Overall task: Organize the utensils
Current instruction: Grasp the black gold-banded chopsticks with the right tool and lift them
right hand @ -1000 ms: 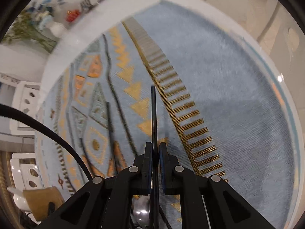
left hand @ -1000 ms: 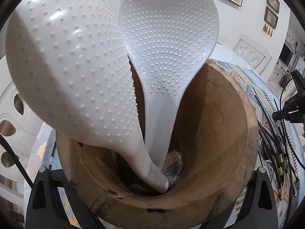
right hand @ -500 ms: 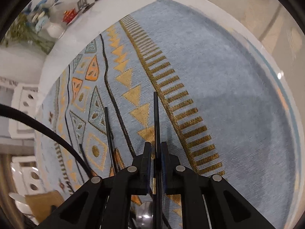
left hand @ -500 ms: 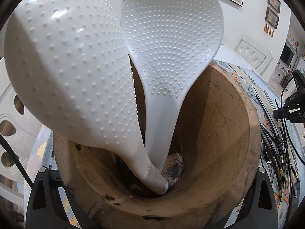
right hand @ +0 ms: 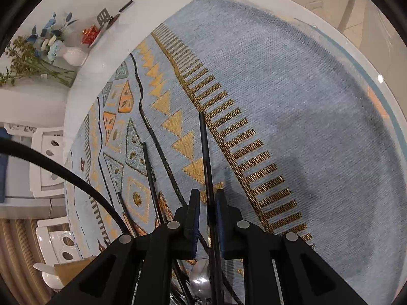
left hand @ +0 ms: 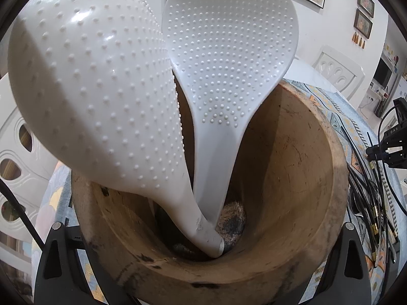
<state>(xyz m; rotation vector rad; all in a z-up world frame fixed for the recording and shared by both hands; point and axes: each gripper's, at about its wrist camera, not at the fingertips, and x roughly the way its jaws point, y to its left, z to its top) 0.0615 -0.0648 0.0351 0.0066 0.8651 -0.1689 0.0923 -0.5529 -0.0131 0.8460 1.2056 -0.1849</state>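
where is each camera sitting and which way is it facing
Left wrist: sits on the left tongs, looking steeply down into a wooden bowl holding two white rice paddles; both black fingers straddle the bowl.
Right wrist: sits on the right tongs, looking down at a blue patterned tablecloth; its fingers have just been opening around a thin black-handled utensil.
Shared: the tablecloth and the heap of black-handled utensils; the left view also catches the right tongs.
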